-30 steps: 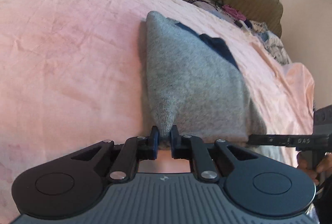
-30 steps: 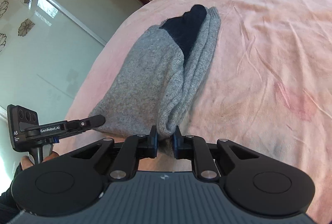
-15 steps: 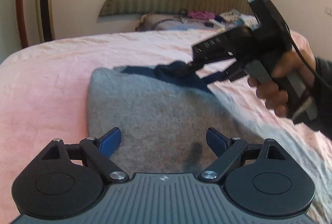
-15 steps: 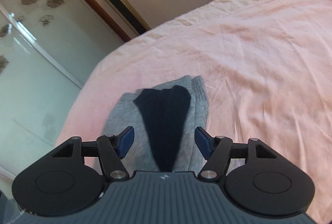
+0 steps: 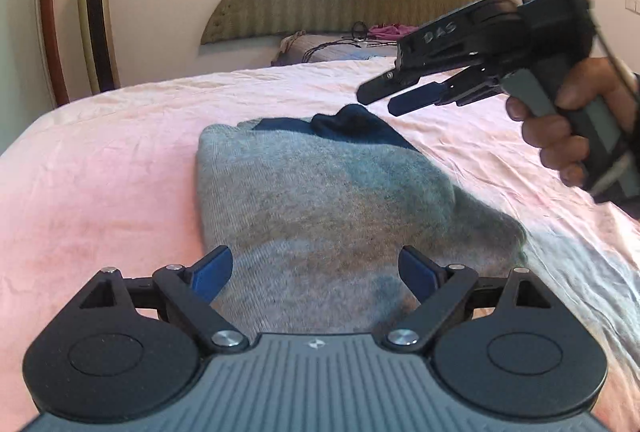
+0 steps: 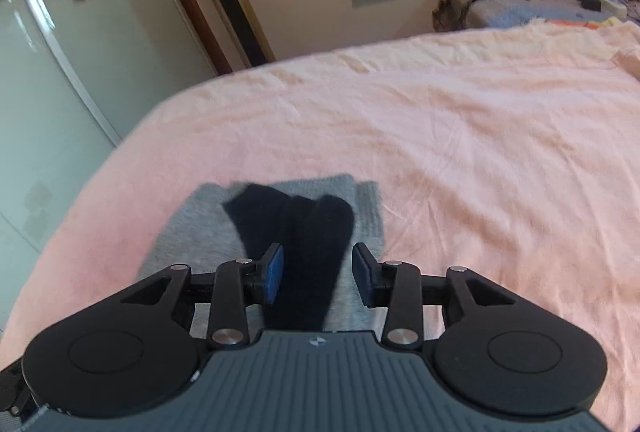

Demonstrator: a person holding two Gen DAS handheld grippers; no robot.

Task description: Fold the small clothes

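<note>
Our left gripper (image 5: 314,272) fingers spread above the grey sweater (image 5: 320,200); right gripper (image 5: 394,100), marked "DAS", at upper right, fingers closing on nothing.

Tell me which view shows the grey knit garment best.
The left wrist view: the grey knit garment lies nearly whole on the pink sheet, its dark piece at the far end. The right wrist view shows only a blurred part, largely hidden behind that tool's body.

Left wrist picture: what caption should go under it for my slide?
Open left tool hovers over a folded grey garment on a pink bedsheet; right tool in the air beyond.
</note>
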